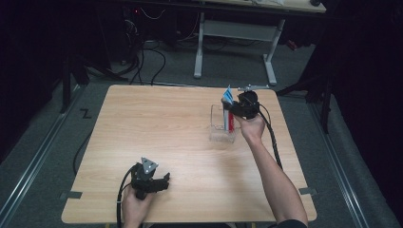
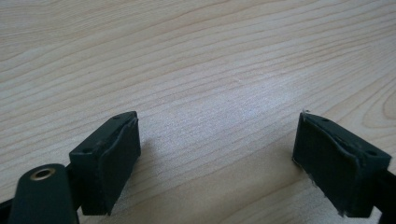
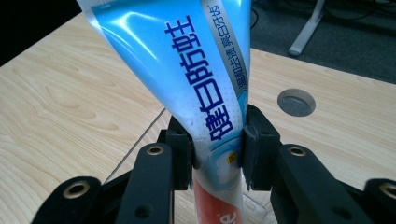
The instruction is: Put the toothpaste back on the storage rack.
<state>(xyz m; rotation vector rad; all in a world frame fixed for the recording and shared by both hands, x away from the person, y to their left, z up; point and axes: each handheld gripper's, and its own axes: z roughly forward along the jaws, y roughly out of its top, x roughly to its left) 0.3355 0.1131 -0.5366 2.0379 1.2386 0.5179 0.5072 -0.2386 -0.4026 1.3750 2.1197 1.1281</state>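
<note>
A blue, white and red toothpaste tube (image 1: pixel 228 99) (image 3: pixel 187 70) stands upright in a clear plastic container (image 1: pixel 222 126) at the right back of the wooden table (image 1: pixel 157 128). My right gripper (image 1: pixel 234 107) (image 3: pixel 218 144) is shut on the tube's lower part, with both pads pressed against its sides and the blue crimped end rising above the jaws. Near the table's front left, my left gripper (image 1: pixel 165 183) (image 2: pixel 217 154) rests low over bare wood, its jaws wide open with nothing between them.
A round grey cable hole (image 3: pixel 296 102) sits in the tabletop beyond the tube. Behind the table stands a white-legged desk (image 1: pixel 233 42), with cables on the grey floor. Each gripper trails a black cable across the table.
</note>
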